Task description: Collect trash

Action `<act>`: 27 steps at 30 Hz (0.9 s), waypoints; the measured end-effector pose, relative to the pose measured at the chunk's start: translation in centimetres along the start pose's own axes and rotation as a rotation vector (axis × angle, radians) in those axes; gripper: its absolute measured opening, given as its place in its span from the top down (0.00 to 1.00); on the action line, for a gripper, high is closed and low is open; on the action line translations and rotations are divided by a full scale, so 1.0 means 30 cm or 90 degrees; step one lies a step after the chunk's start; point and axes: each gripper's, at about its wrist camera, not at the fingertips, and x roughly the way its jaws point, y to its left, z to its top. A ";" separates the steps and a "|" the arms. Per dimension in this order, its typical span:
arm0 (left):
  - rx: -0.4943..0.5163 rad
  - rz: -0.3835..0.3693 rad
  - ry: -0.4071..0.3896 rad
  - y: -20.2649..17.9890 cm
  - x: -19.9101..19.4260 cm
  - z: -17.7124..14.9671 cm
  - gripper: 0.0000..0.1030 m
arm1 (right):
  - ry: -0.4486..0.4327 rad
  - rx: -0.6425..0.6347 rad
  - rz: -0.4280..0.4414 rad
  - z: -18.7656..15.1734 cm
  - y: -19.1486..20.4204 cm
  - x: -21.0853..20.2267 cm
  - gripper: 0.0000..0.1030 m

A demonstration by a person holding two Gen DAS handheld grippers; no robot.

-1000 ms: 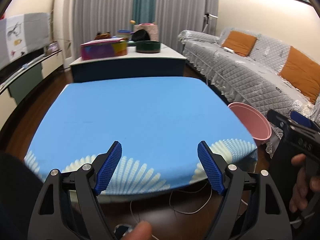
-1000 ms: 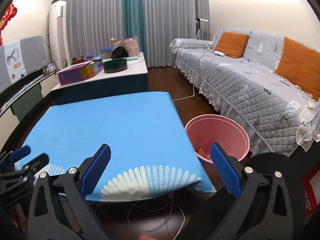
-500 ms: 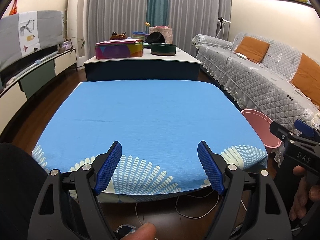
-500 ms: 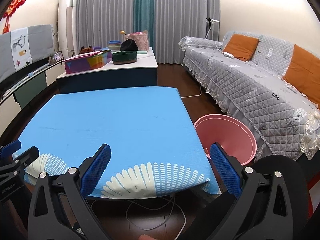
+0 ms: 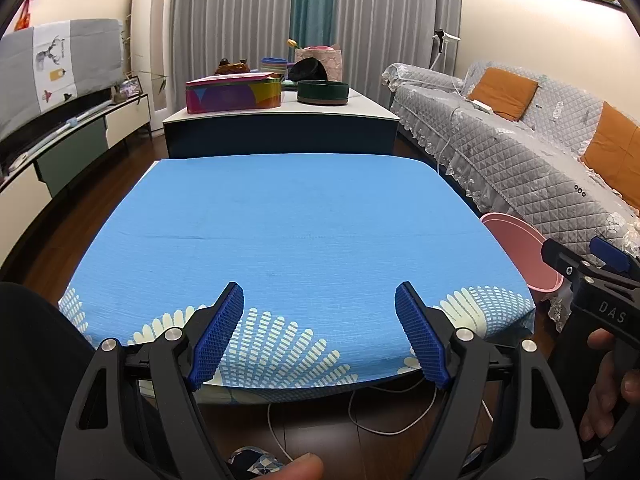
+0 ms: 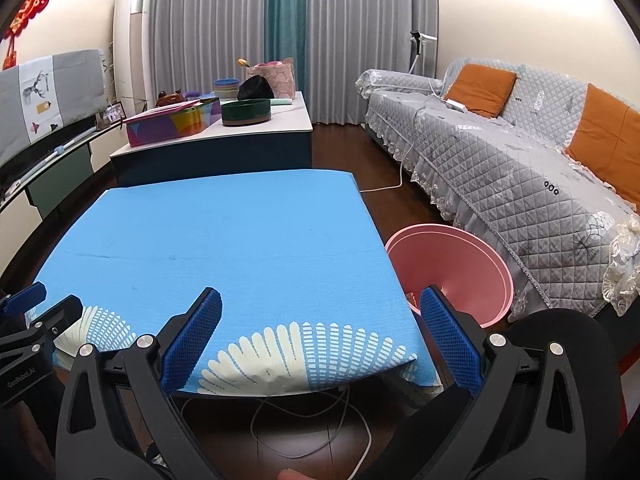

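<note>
My left claw (image 5: 319, 330) and right claw (image 6: 320, 334) gape empty over the bare blue-clothed desk (image 5: 304, 224); what little trash shows lies in the pink bin (image 6: 460, 276) at right. Risk, I judge: fingers snagging the cloth hem or floor cables (image 6: 320, 428).

Both wrist views look forward and downward from the near edge, sharing the blue bench (image 5: 288, 220) and pink bin (image 6: 460, 264).
</note>
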 end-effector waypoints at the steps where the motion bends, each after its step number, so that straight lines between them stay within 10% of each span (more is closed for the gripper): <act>1: -0.001 0.001 0.001 0.001 0.001 0.000 0.26 | 0.001 0.001 0.000 -0.001 0.000 0.002 0.05; 27: -0.005 0.008 0.018 -0.021 0.015 -0.007 0.26 | 0.000 -0.002 0.005 0.004 0.013 0.017 0.05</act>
